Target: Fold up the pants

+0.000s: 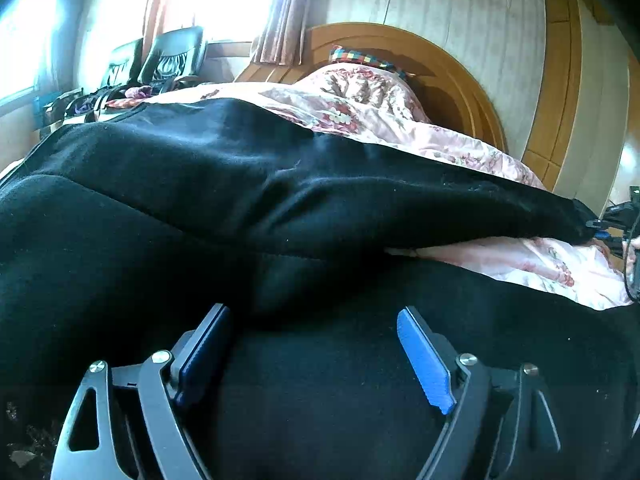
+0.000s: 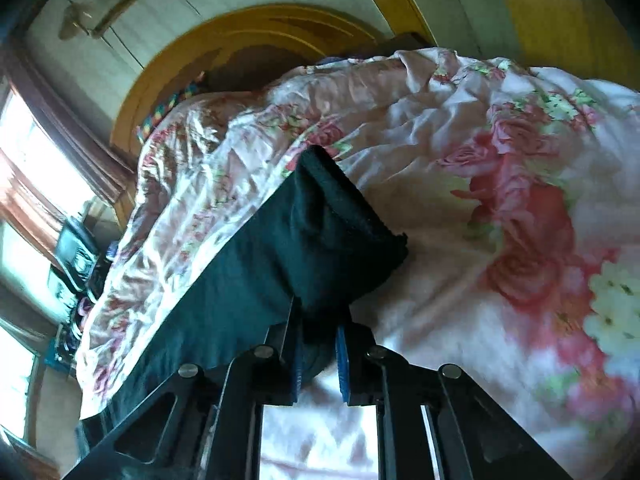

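Observation:
Black pants lie spread over a floral bed cover, filling most of the left wrist view. My left gripper hovers just over the near part of the cloth, open wide, its blue pads apart with nothing pinched between them. At the far right of that view my right gripper holds the end of one pant leg. In the right wrist view the right gripper is shut on the cuff of the pant leg, which bunches up ahead of the fingers and trails back to the left.
A curved wooden headboard and a heaped pink floral quilt sit at the head of the bed. Two dark chairs stand by a bright window with curtains. A wooden wardrobe lines the right wall.

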`<state>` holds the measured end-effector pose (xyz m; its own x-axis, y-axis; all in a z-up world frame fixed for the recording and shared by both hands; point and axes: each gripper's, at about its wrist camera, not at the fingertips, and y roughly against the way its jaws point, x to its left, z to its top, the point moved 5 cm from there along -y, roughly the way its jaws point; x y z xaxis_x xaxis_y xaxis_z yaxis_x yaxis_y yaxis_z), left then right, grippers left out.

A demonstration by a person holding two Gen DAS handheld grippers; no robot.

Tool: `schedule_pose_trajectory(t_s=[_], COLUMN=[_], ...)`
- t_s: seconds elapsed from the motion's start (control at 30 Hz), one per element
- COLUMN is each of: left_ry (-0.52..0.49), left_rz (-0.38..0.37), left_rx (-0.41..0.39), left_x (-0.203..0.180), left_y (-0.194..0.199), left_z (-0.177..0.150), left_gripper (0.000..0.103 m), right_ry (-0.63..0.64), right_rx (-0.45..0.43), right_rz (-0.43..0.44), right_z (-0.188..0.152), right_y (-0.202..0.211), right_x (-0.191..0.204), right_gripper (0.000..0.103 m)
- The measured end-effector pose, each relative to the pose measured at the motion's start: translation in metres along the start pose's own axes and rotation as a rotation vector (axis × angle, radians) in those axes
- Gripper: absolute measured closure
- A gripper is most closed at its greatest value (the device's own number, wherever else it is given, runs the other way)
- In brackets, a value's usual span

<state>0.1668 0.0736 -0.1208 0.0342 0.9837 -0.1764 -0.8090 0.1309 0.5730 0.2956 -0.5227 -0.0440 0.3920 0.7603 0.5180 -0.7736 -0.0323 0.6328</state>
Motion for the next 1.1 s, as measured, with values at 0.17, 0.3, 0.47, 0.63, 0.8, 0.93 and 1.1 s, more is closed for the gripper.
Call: schedule_pose_trajectory(t_s=[0.17,0.3,0.47,0.63,0.8,0.93,1.1], left_ry=[0.001,0.001,0.001,0.003,0.003,0.003,0.003], left_rz=[-0.004,-0.004,-0.004,-0.005,-0.005,-0.005,-0.003], left_rx=[-0.001,-0.002,-0.001,-0.003,-0.003,-0.003,-0.003], left_x=[0.0,0.0,0.0,0.0,0.0,0.0,0.0], left_y=[0.002,0.001,0.002,0.002,0.002,0.002,0.002], left_z=[0.0,0.0,0.0,0.001,0.001,0.001,0.0], left_gripper=[0.017,0.017,0.017,0.017,0.017,0.017,0.017], right_ry=[0.049,0.009,0.026,0.129,0.354,0.574,0.721], right_rx=[-0.054,-0.065,0.011,0.025,-0.148,-0.047,0.226], right_rz=[-0.009,-0.04,-0.167,-0.296,-0.249,-0.018,0.213], right_z=[-0.008,-0.015,-0.037,-0.057,-0.065,-0.093,-0.15], right_y=[0.049,0.074,0.06,0.054,0.083,0.06,0.001], right_x=[0.0,-0.024,-0.056,-0.044,0.039,0.125,0.224], right_gripper=[0.09,0.091,0.09,0.071,0.05,0.042,0.038])
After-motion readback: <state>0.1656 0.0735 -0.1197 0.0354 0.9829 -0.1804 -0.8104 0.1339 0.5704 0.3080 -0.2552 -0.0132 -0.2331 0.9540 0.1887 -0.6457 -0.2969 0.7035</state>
